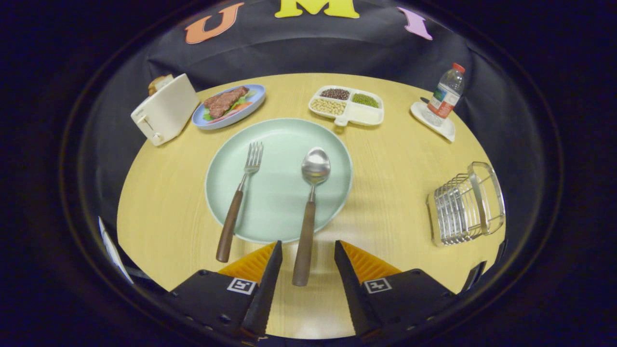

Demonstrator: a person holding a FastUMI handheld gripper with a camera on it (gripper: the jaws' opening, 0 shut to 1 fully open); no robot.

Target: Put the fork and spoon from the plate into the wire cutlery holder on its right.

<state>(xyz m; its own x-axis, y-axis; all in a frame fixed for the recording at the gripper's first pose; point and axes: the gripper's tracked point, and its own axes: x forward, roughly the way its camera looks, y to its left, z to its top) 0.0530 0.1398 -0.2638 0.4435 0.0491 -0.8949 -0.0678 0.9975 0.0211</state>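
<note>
Spread wide, the gripper has its two fingers either side of the spoon, whose brown handle end lies between them untouched, though the height above the table is hard to judge. Spoon and fork, both steel-headed with brown handles, lie side by side on the pale green plate, handles overhanging its near rim. Well off to the right sits the wire cutlery holder.

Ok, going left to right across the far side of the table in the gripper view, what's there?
Toaster → blue plate with steak → divided tray of beans → water bottle. The open gripper straddles the spoon handle.
</note>
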